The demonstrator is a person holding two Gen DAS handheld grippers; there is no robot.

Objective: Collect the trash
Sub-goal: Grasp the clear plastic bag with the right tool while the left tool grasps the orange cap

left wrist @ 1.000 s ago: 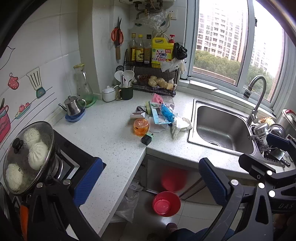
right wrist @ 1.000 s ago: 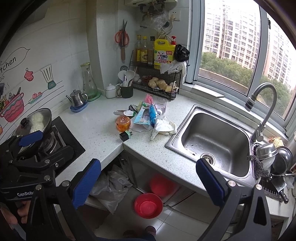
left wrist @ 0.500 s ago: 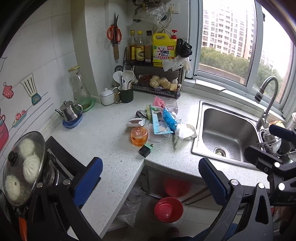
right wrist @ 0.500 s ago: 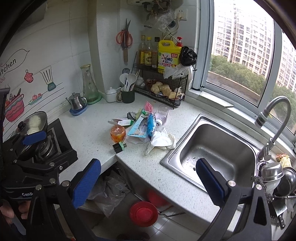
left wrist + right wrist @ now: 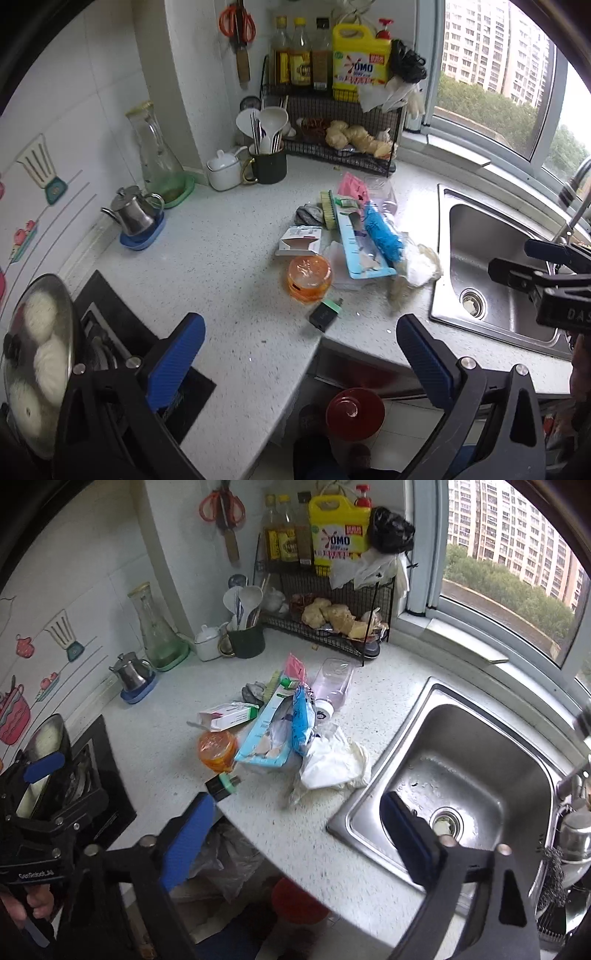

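The left gripper [image 5: 299, 354] hangs over the front edge of the white speckled desk [image 5: 207, 258] with its blue fingers spread wide and nothing between them. The right gripper [image 5: 295, 830] also stands apart over the desk edge beside the sink [image 5: 461, 775]; its jaws have just been closing a little, yet they are wide apart and hold nothing. The trash lies in a heap in the middle of the desk, at about twelve o'clock from both grippers and apart from them. In the heap, an orange plastic cup [image 5: 309, 275] sits nearest the front, with a small black-and-green box [image 5: 325, 314] at its six o'clock near the desk's edge. A white carton [image 5: 301, 242] lies at the cup's twelve o'clock, a light blue flat package [image 5: 364, 251] at its three o'clock, and a blue wrapper [image 5: 382, 236] rests on that package. Crumpled white gloves [image 5: 332, 760] lie at the heap's four o'clock, close to the sink rim. A clear plastic bottle [image 5: 334, 686] lies on its side behind the heap, next to a pink packet [image 5: 295, 668]. On the floor under the desk stands a red bin [image 5: 354, 413].
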